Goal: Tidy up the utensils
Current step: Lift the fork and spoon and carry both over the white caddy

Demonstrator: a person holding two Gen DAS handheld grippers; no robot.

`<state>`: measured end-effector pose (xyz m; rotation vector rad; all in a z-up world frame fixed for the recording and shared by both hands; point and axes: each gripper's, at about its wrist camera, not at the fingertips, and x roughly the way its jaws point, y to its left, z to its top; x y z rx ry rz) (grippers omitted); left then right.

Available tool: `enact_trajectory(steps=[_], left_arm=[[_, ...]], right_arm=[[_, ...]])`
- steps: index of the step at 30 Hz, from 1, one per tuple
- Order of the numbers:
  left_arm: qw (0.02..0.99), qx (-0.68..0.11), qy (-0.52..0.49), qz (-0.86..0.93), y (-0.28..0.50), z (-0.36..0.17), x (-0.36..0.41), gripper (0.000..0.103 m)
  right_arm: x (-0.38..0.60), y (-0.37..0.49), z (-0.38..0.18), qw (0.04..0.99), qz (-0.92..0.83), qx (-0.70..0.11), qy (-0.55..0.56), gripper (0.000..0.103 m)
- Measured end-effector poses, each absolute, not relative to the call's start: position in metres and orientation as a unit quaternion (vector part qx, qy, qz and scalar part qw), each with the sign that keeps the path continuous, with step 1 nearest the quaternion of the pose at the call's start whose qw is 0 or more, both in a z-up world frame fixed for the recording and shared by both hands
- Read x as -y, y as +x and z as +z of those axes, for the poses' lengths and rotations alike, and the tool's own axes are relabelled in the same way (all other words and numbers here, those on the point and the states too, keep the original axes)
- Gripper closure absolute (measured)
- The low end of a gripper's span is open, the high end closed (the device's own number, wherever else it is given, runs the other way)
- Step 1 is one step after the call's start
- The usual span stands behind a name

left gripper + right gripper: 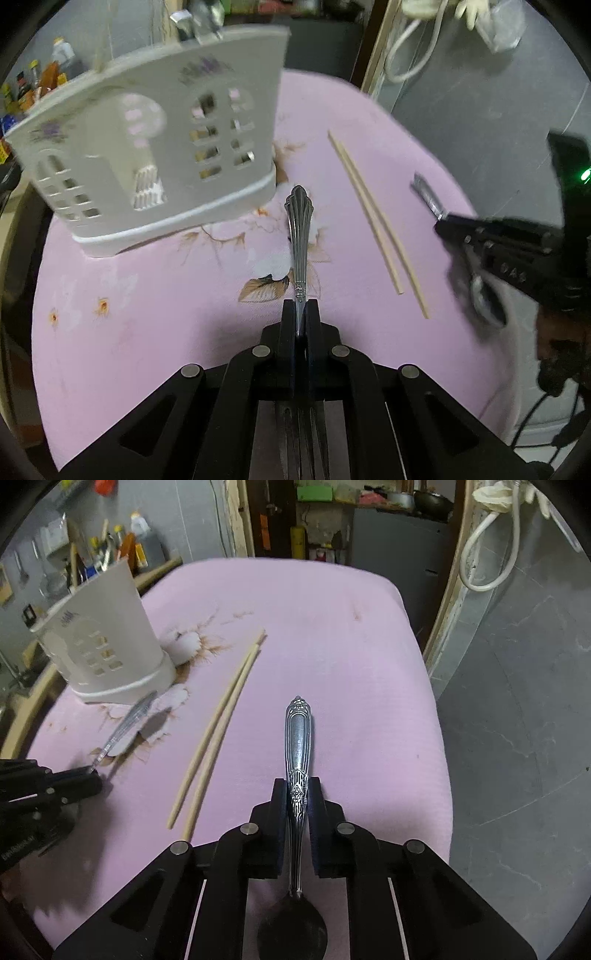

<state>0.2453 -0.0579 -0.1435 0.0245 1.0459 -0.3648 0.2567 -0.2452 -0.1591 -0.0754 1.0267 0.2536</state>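
Left gripper (300, 314) clamps tight on the fork (298, 243); right gripper (297, 794) pinches the spoon (297, 753) by its handle.

This looks like a lived-in home kitchen or pantry corner. Bottles of sauce and oil (127, 541) crowd a ledge against the grey wall, and a dark wok (433, 500) and pots sit on a shelf (369, 503) at the back. A white cable (491, 554) hangs by a wooden door frame (448, 587), above a grey marble-look floor (517, 720). A pink flowered cloth (314, 627) covers the bench.
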Motion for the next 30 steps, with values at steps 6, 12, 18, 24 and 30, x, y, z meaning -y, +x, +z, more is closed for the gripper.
enact_trajectory(steps=[6, 12, 18, 24, 30], left_arm=[[0.881, -0.437, -0.037, -0.179, 0.223, -0.124, 0.036, 0.100], [0.903, -0.390, -0.038, -0.174, 0.214, -0.105, 0.044, 0.100], [0.922, -0.341, -0.039, -0.177, 0.206, -0.083, 0.033, 0.100], [0.941, -0.282, -0.064, -0.177, 0.217, -0.046, 0.015, 0.100], [0.956, -0.217, -0.117, -0.157, 0.246, -0.009, -0.026, 0.100]], right_arm=[[0.244, 0.225, -0.147, 0.896, 0.125, -0.427, -0.006, 0.095], [0.236, 0.213, -0.125, 0.926, 0.127, -0.356, 0.006, 0.095], [0.228, 0.214, -0.097, 0.947, 0.129, -0.292, 0.013, 0.095], [0.215, 0.223, -0.063, 0.958, 0.147, -0.245, 0.035, 0.095], [0.193, 0.244, -0.028, 0.960, 0.190, -0.196, 0.059, 0.095]])
